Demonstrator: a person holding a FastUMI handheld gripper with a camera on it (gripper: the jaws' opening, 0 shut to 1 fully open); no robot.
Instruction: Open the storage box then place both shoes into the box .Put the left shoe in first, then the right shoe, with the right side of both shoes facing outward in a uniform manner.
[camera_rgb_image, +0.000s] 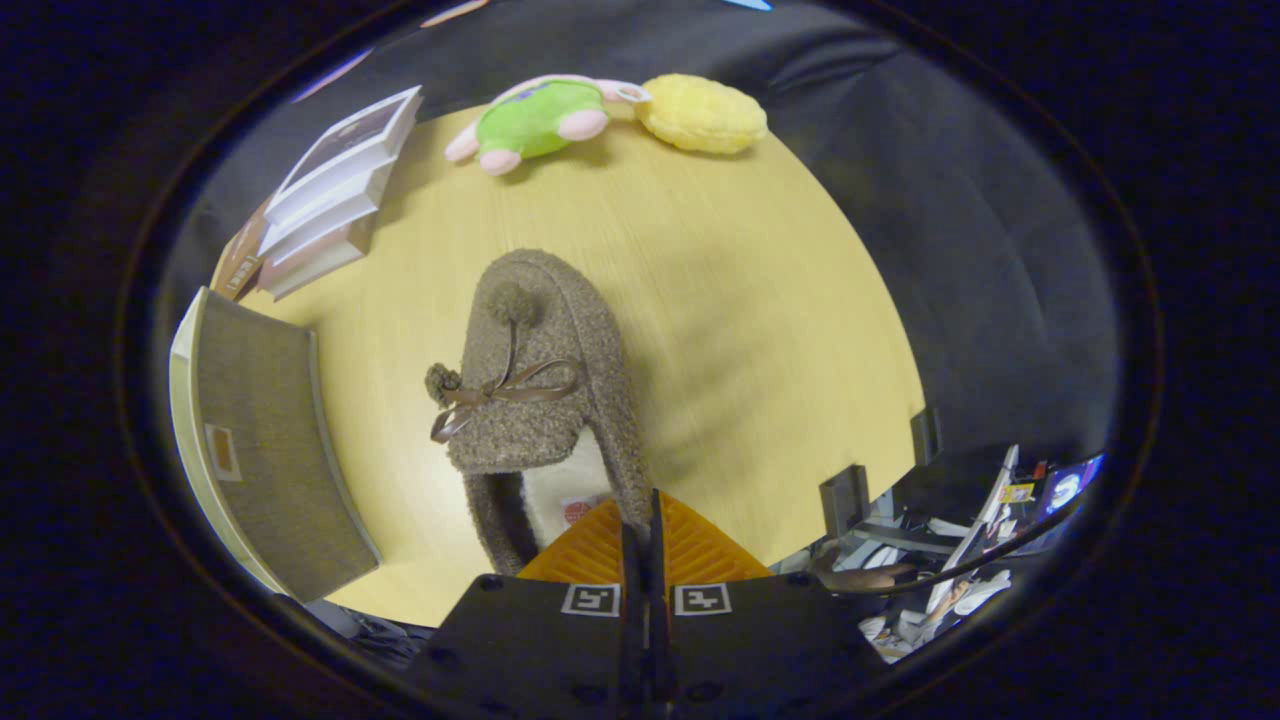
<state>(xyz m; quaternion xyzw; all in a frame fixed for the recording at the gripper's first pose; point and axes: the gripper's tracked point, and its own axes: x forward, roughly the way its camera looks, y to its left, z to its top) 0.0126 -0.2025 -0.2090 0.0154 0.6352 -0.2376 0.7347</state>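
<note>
A brown fuzzy slipper (540, 370) with a ribbon bow and two pompoms points away from me over the round wooden table (760, 330). My gripper (643, 512) is shut on the slipper's right side wall near the heel, both fingers pressed together on the rim. A soft shadow lies on the table to the slipper's right, so it seems to be held off the surface. The storage box (265, 450), with a woven brown face and a cream edge, stands to the left of the slipper and fingers. I cannot tell whether it is open.
A stack of books (335, 190) lies at the far left of the table. A green and pink plush toy (535, 120) and a yellow plush (700, 112) sit at the far edge. Clutter and cables (960, 570) lie beyond the table's near right edge.
</note>
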